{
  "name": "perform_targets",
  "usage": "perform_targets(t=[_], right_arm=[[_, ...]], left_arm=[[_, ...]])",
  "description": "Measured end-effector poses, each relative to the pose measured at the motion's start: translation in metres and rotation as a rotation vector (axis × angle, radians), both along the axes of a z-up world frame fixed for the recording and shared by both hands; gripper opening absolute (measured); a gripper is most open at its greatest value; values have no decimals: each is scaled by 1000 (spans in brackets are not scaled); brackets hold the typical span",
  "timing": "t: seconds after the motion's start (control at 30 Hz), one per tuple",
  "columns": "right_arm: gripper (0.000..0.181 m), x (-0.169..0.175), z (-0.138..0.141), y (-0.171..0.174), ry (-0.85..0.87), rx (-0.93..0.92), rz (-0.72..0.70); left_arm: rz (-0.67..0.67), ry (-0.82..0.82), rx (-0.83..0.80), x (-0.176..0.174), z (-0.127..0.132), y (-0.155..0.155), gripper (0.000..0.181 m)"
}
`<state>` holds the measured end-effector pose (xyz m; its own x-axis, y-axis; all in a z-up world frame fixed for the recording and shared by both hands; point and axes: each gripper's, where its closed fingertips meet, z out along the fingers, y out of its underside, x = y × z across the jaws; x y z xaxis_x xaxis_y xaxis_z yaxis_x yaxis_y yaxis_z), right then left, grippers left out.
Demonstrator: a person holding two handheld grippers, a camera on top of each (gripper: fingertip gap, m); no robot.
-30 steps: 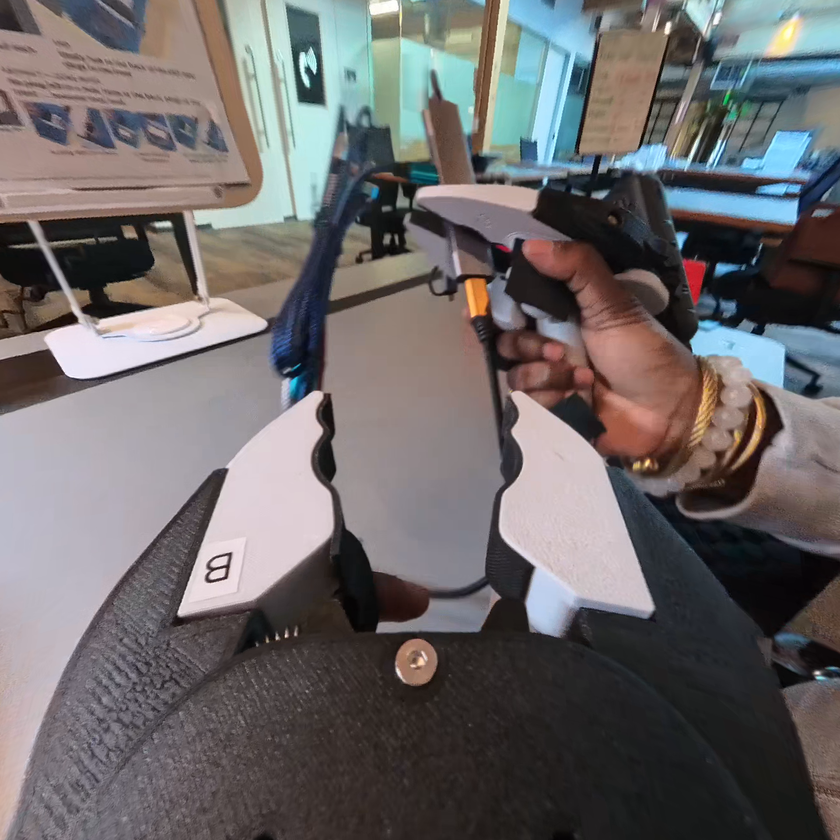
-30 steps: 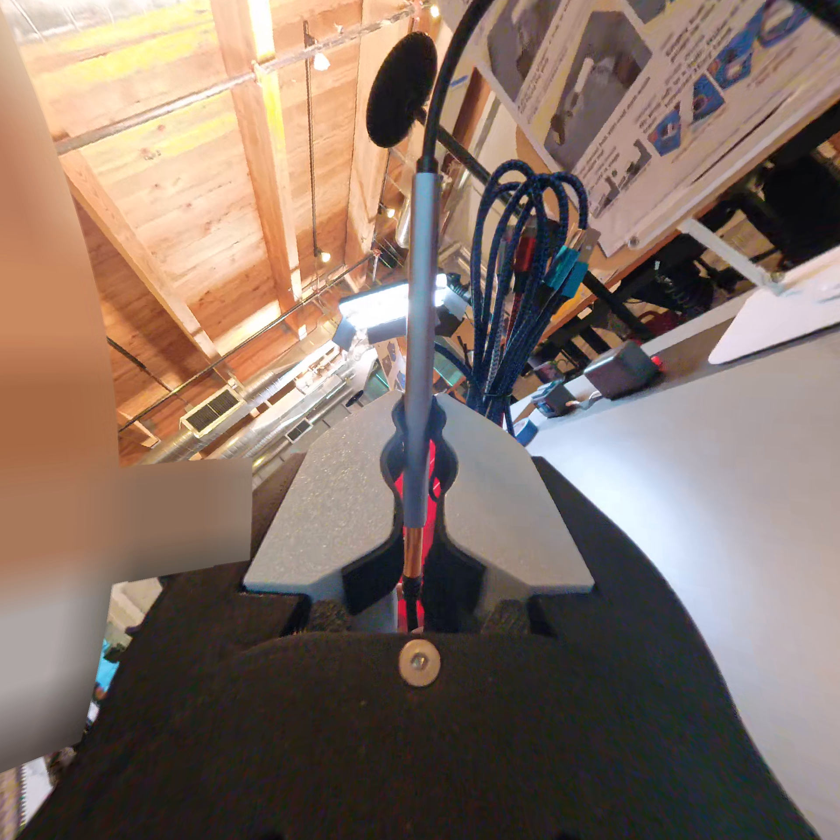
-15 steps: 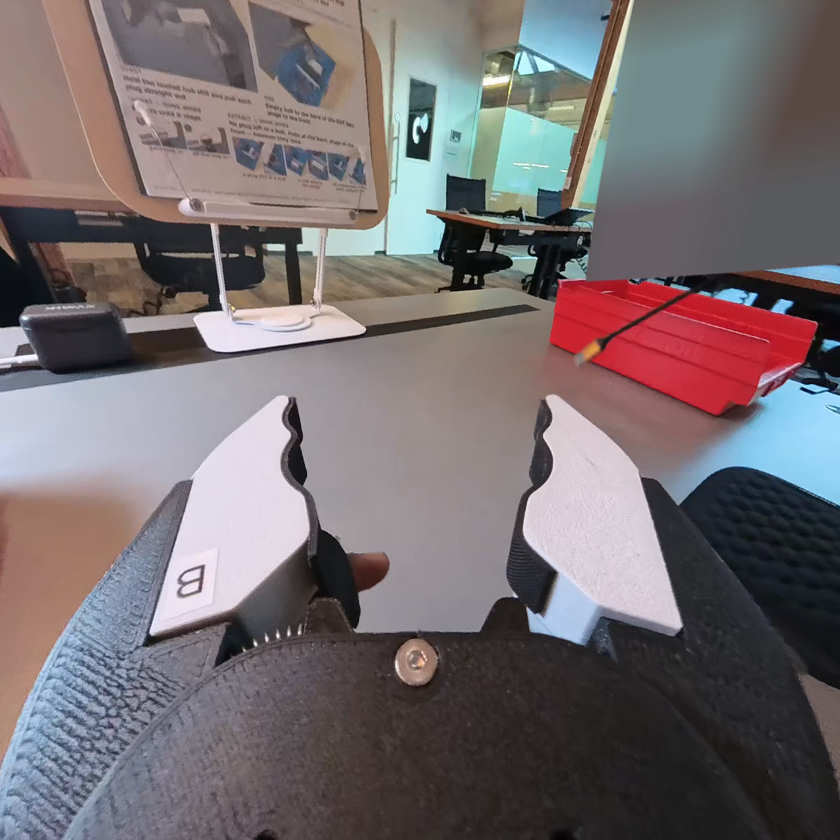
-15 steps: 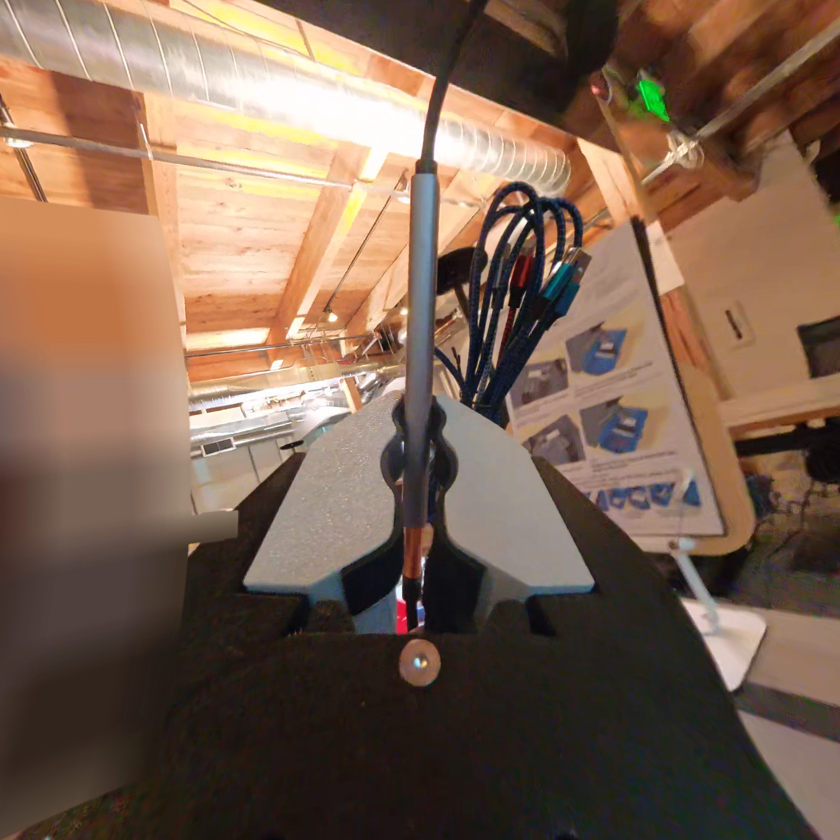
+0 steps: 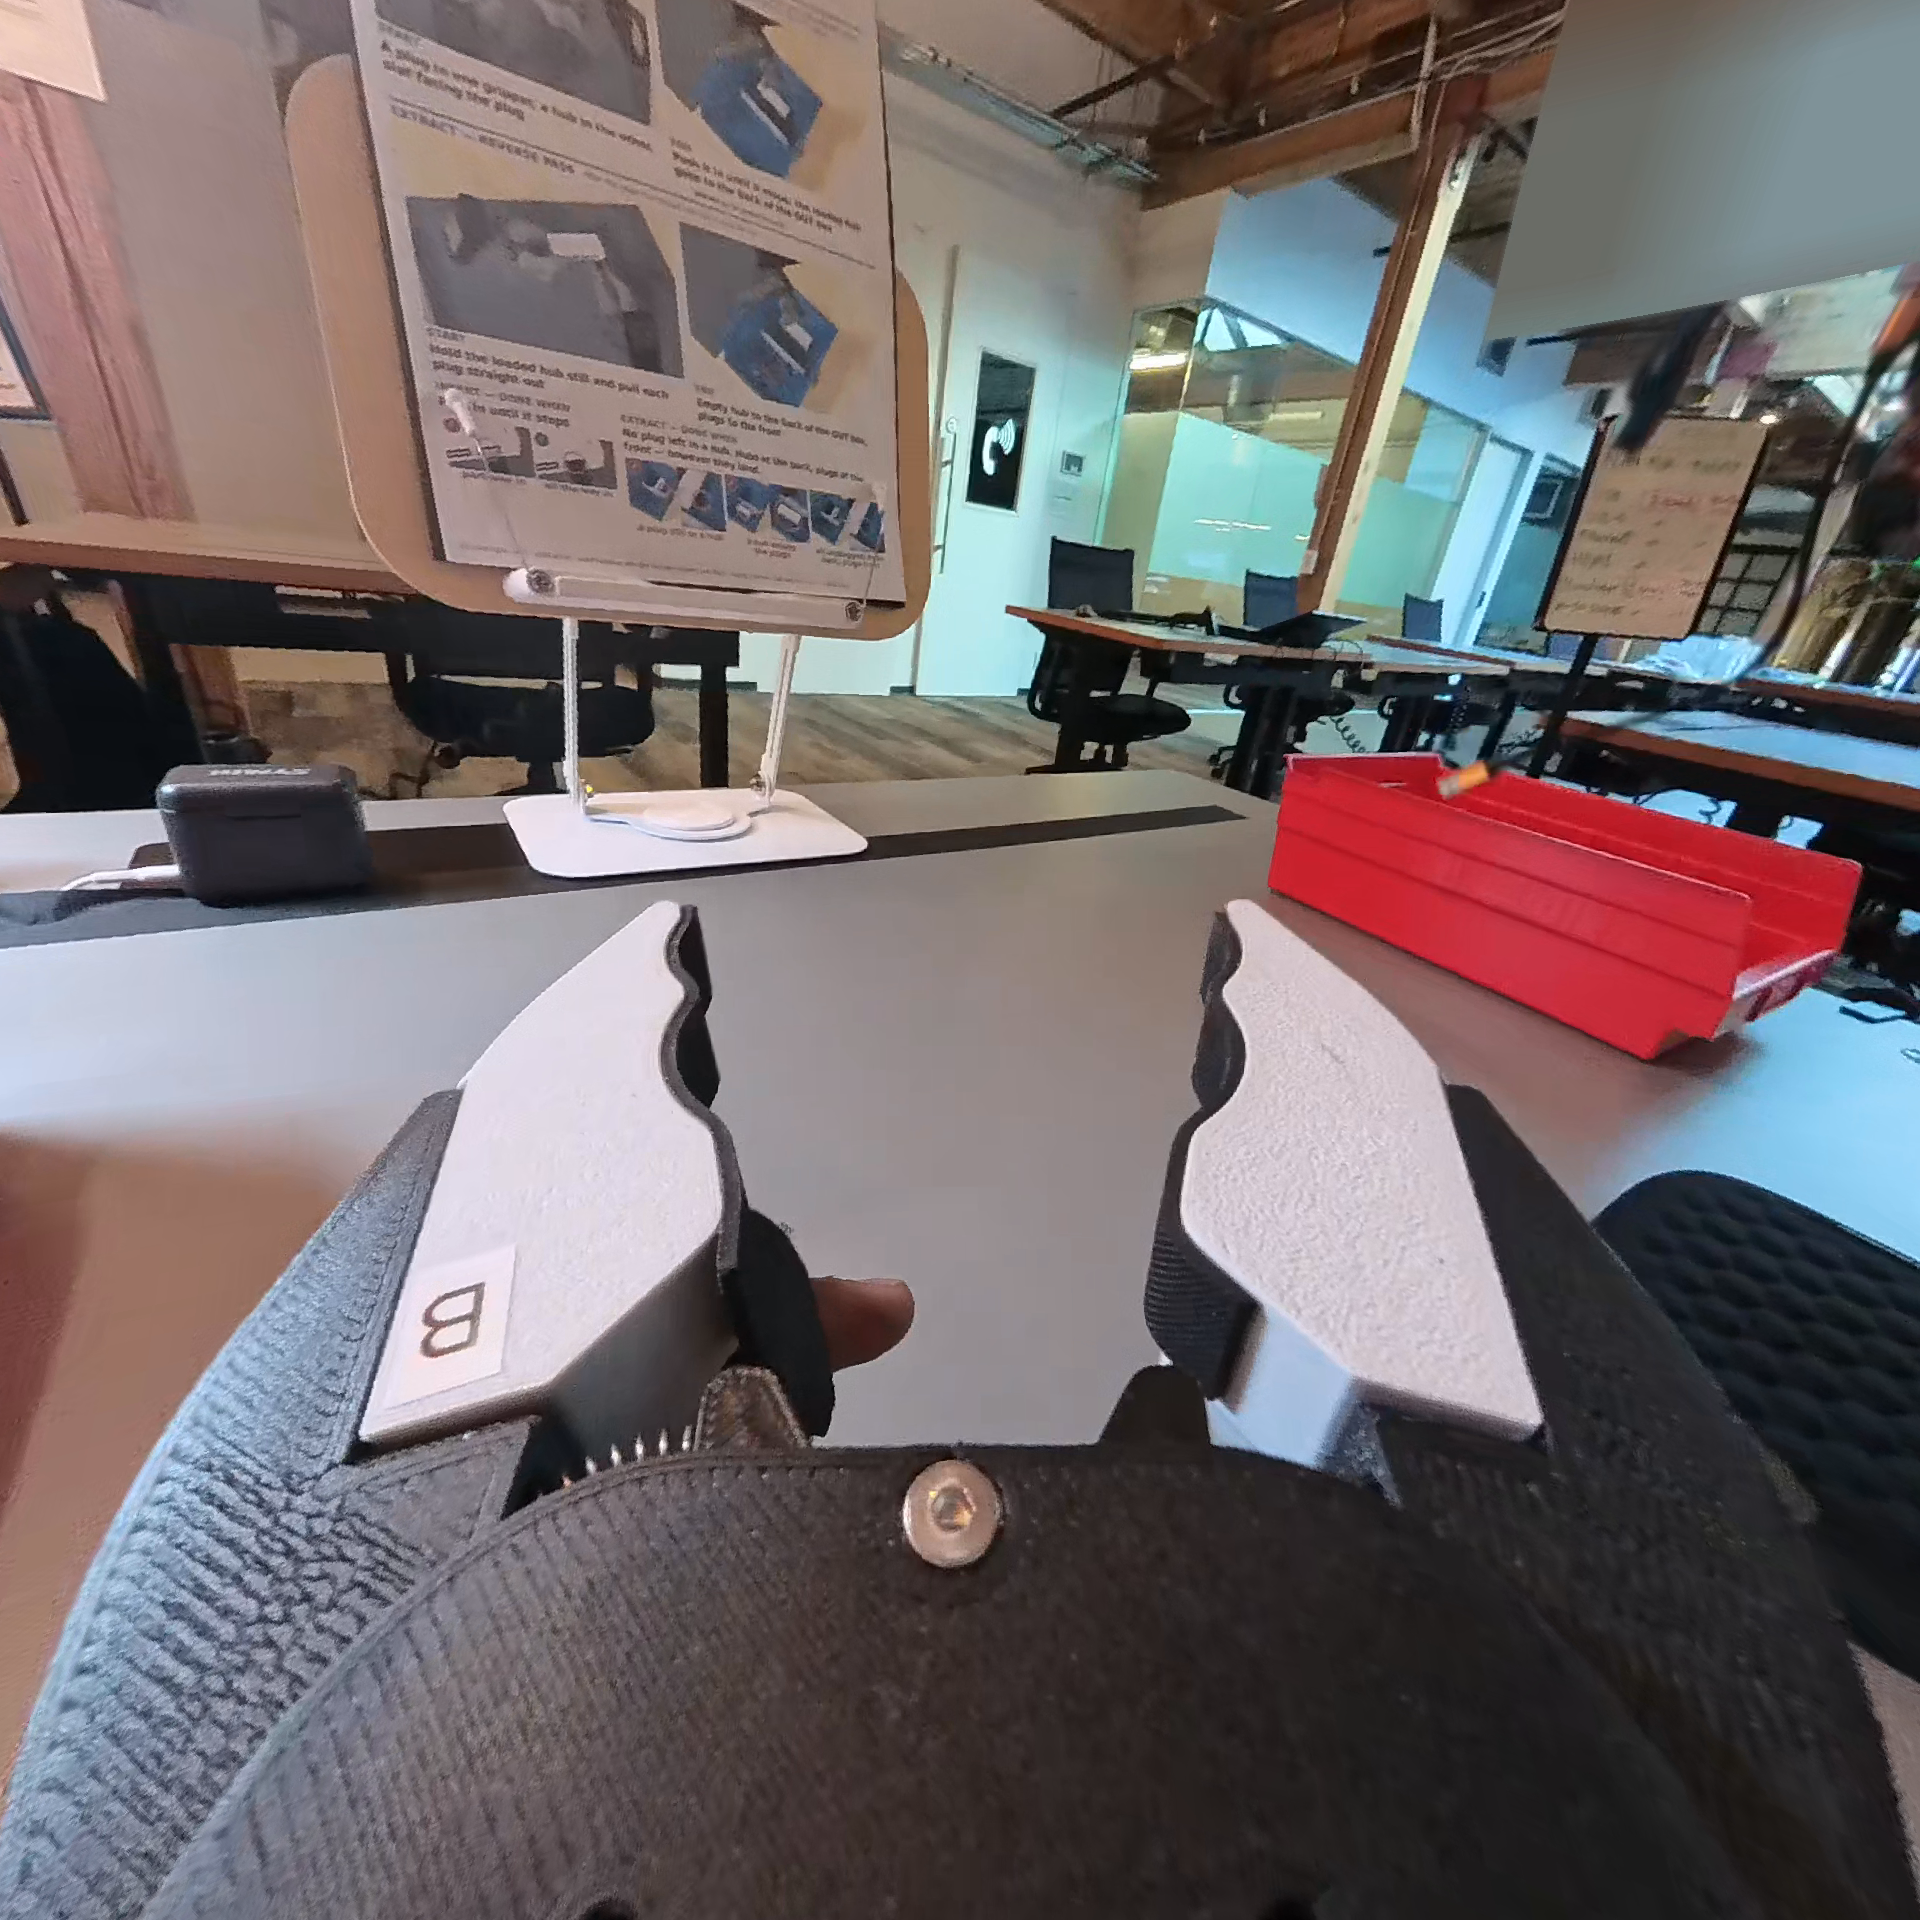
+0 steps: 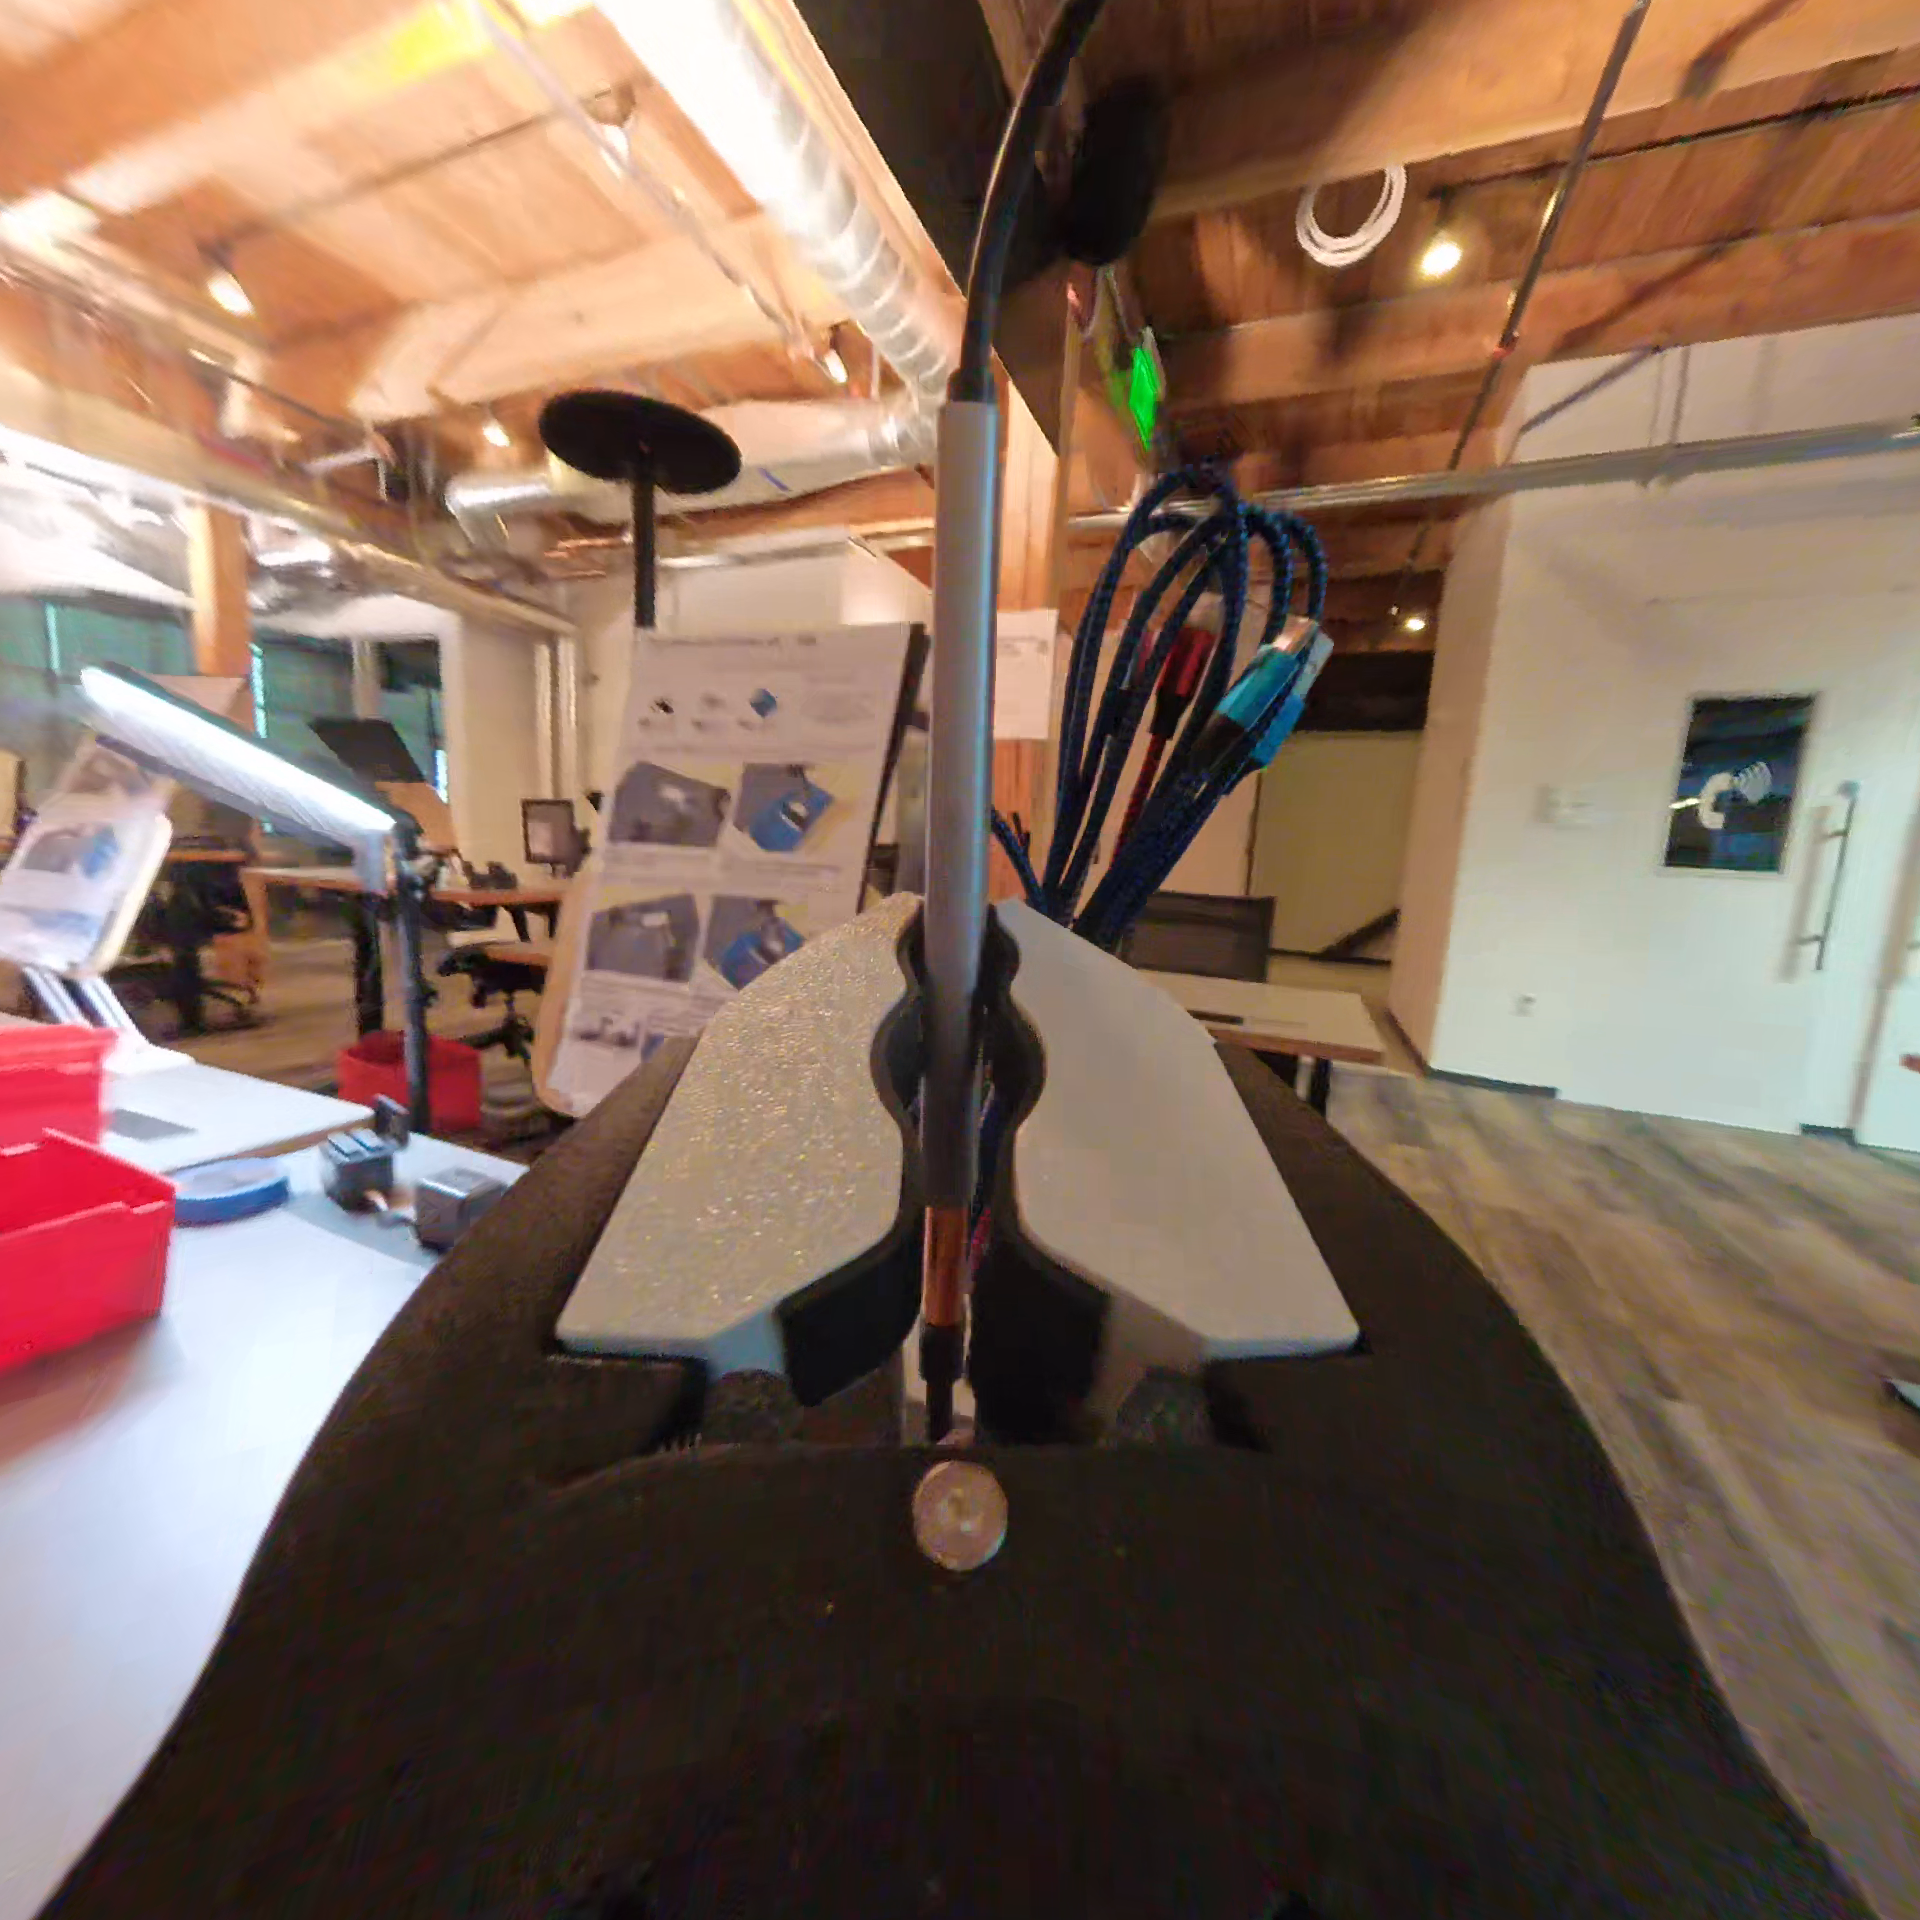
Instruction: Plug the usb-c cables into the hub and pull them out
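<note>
My right gripper (image 6: 961, 914) is shut on a slim grey hub (image 6: 964, 727), seen edge-on and standing upright between the jaws. A black lead runs out of the hub's top and a copper-coloured piece shows at its base. A bundle of blue braided cables (image 6: 1174, 727) with red and teal plugs loops just right of the hub. Which of them sit in its ports is hidden. My left gripper (image 5: 951, 920) is open and empty, low over the grey table (image 5: 935, 1039). An orange plug on a thin black lead (image 5: 1460, 779) hangs over the red bin (image 5: 1507, 914).
A white stand holding an instruction board (image 5: 644, 312) stands at the table's far edge, with a black box (image 5: 260, 831) to its left. The right wrist view shows red bins (image 6: 62, 1236), a blue tape roll (image 6: 229, 1184) and small adapters on the left. A black mesh chair (image 5: 1787, 1351) is at my right. The tips of one gripper are about 55 cm away from the tips of the other.
The left gripper has swung away from the right gripper and cables and now faces the board and red bin, still open. The right gripper has tilted down from the ceiling, still holding the hub.
</note>
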<state>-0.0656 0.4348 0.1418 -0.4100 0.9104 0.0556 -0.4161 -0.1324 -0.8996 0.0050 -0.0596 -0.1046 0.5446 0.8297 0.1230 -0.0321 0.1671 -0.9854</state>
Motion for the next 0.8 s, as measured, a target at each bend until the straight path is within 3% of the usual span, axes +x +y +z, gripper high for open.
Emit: perform_targets(t=[0.2, 0.57, 0.8], right_arm=[[8, -14, -87, 39, -81, -19, -57], [9, -33, -244, 49, -699, 57, -94], [9, -42, -298, 33, -1074, -116, 62]], left_arm=[[-36, 17, -71, 2, -1, 10, 88], [-23, 41, -103, -3, 2, 10, 87], [-9, 28, -88, -5, 3, 10, 86]])
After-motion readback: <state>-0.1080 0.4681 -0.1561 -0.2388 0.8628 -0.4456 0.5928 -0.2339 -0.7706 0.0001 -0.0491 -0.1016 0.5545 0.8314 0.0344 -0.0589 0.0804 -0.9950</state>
